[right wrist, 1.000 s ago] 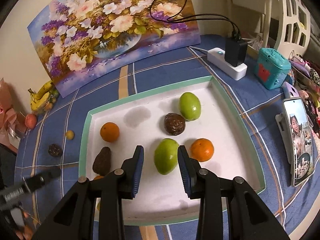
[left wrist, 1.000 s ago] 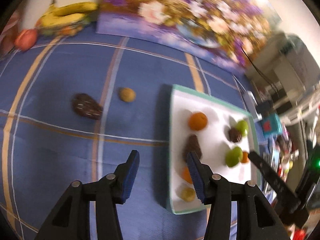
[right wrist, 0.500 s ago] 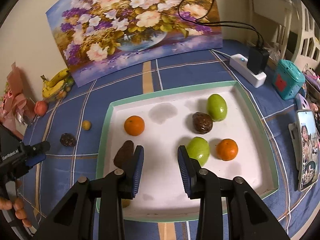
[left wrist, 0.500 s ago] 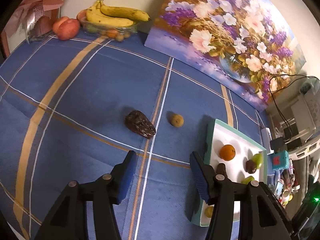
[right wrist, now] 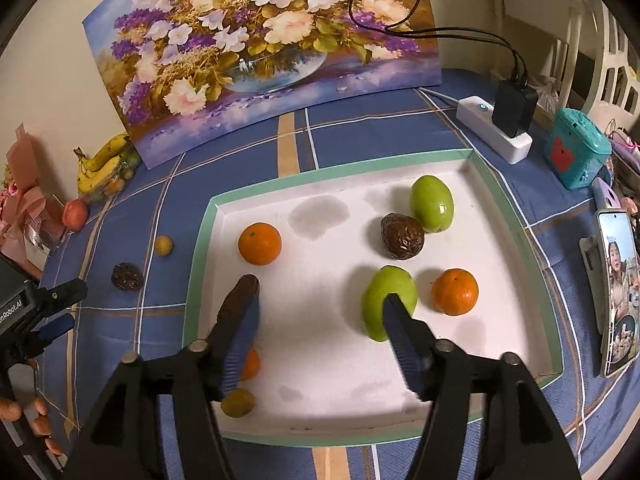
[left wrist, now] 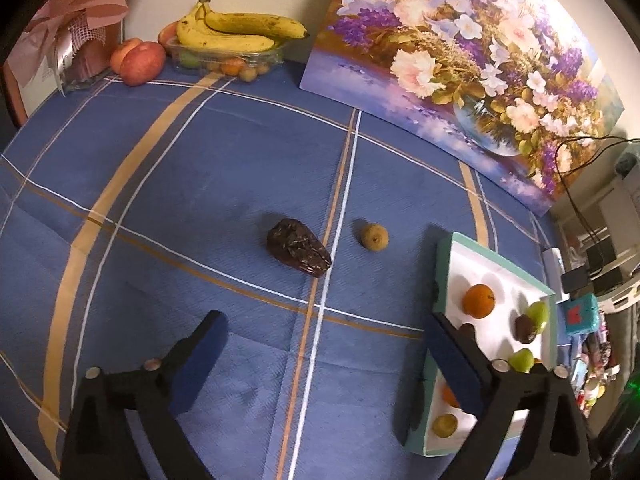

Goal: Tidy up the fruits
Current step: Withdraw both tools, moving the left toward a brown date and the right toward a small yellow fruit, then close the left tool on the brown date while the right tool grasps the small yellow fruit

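In the left wrist view a dark wrinkled fruit (left wrist: 298,249) and a small yellow-brown fruit (left wrist: 375,237) lie loose on the blue checked cloth. My left gripper (left wrist: 322,324) hovers just short of them, its jaws opening wide with nothing between them. The white tray (right wrist: 200,240) has a green rim and holds two oranges (right wrist: 259,243), two green fruits (right wrist: 432,203), a dark round fruit (right wrist: 402,236) and, by the near left corner, a dark long fruit (right wrist: 240,292) and two small fruits. My right gripper (right wrist: 320,298) is over the tray's bare floor, jaws opening and empty.
A tub with bananas (left wrist: 236,34) and two red fruits (left wrist: 138,60) stand at the far left by a pink wrapped gift. A flower painting (right wrist: 260,48) leans on the wall. Right of the tray are a power strip (right wrist: 496,136), a teal box (right wrist: 576,154) and a phone (right wrist: 618,292).
Both grippers' jaws have spread much wider. The left gripper has swung left, away from the tray, and now faces the two loose fruits on the cloth.
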